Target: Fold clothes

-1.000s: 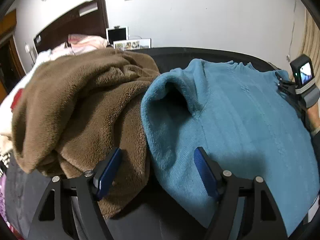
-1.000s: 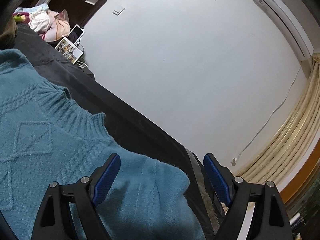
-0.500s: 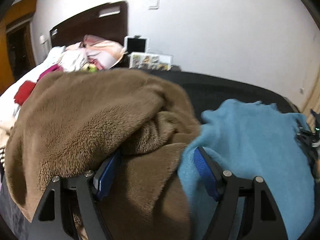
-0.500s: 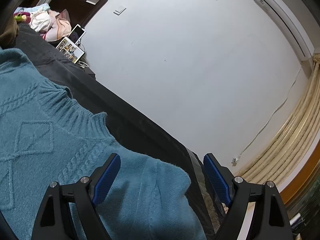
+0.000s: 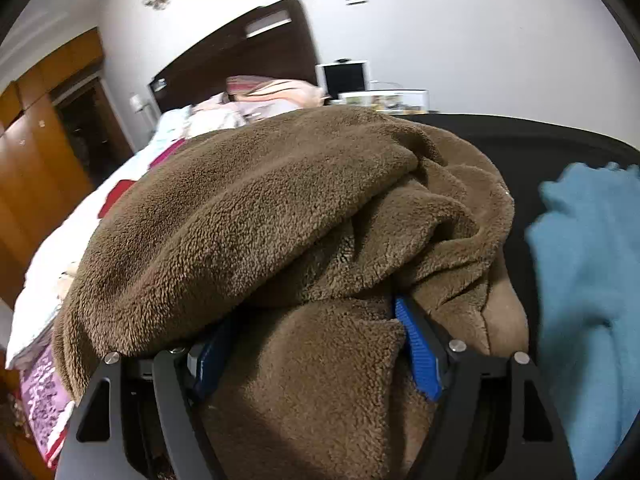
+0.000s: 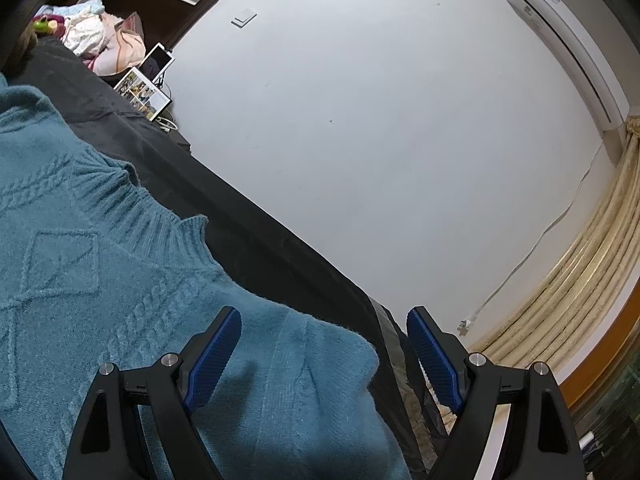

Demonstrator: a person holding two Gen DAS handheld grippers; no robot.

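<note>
The brown fleece (image 5: pixel 256 216) is thick, nubbly pile cloth, matt and rough, with a smoother suede-like underside showing near the right. The blue sweater (image 6: pixel 80 264) is soft fuzzy knit, matt, with raised cable and diamond patterns and a ribbed collar. Both lie on a black cover (image 6: pixel 248 240) of dull, slightly napped cloth. The fingers (image 6: pixel 214 356) carry blue pads with a fine ribbed, rubbery texture, on matt black plastic arms with shiny metal screw heads. The far headboard (image 5: pixel 240 48) is dark wood with a slight sheen; the wardrobe (image 5: pixel 36 152) at left is glossy orange-brown wood. The wall (image 6: pixel 380 100) is smooth matt white. The curtain (image 6: pixel 580 280) is pleated cloth with a faint lustre.
</note>
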